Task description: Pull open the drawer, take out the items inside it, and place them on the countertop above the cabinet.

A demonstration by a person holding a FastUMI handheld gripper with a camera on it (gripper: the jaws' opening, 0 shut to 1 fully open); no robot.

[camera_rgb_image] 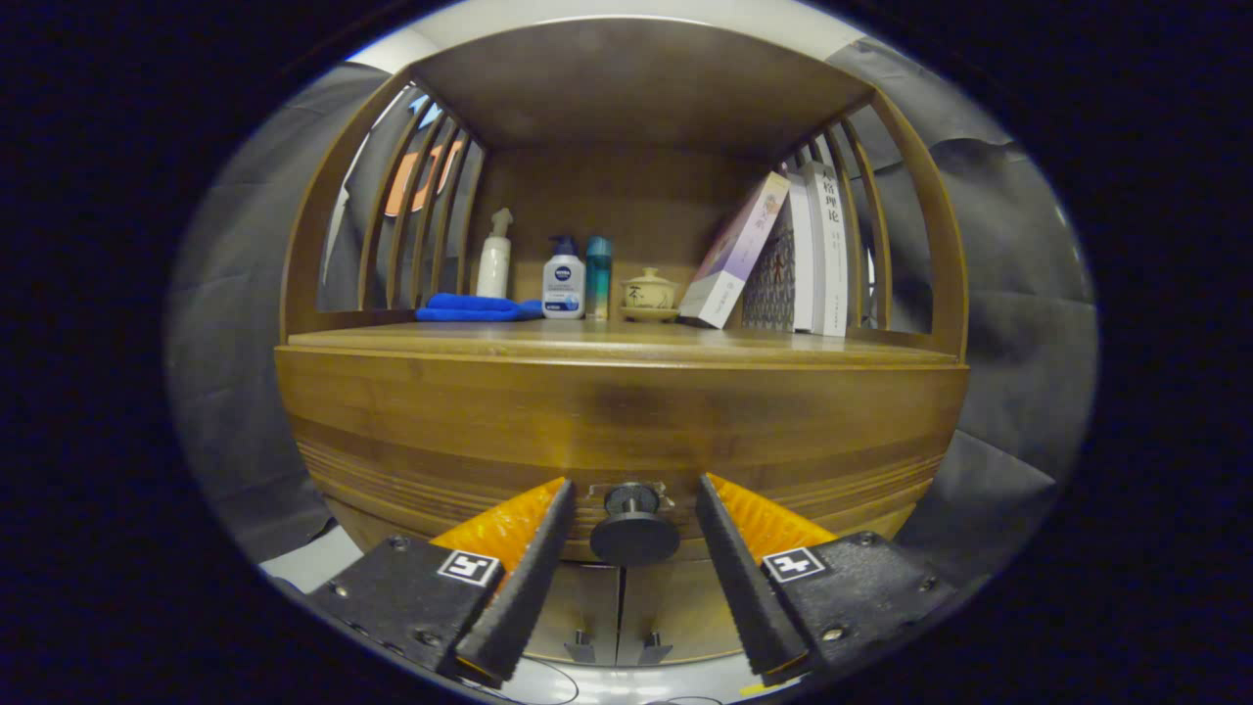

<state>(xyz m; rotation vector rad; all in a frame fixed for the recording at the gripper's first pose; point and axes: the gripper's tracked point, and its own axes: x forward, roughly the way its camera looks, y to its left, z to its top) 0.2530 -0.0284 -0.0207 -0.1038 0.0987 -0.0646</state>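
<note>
Your gripper (pixel 634 509) sits w/ fingers spread apart, one on each side of the drawer knob (pixel 634 529), neither pad touching it yet. Knob is between the fingers, roughly level w/ the tips.

Gripper view: the drawer (pixel 626 431) is fully closed, its front flush under the countertop (pixel 607 343). Items inside are hidden, so can't say what or how many. Below the knob you see two cabinet doors (pixel 617 617) w/ small pulls. On the countertop, back row: blue cloth (pixel 475 308), white spray bottle (pixel 494 257), pump bottle (pixel 564 279), teal tube (pixel 598 276), lidded cup (pixel 649 294), leaning book (pixel 736 253), more books (pixel 817 250) upright beside it. Front strip of the top is bare wood, prob the best landing spot.

Handling, as a guess: knob is small, round, hard & likely smooth, w/ a narrow stem behind a wider cap. Close on the cap's sides, or just behind the cap so it catches the pads when you pull. Drawer front is solid wood, wide & prob heavyish, so expect some drag; pull straight back, level, no twist, or the pads may slip off.
</note>
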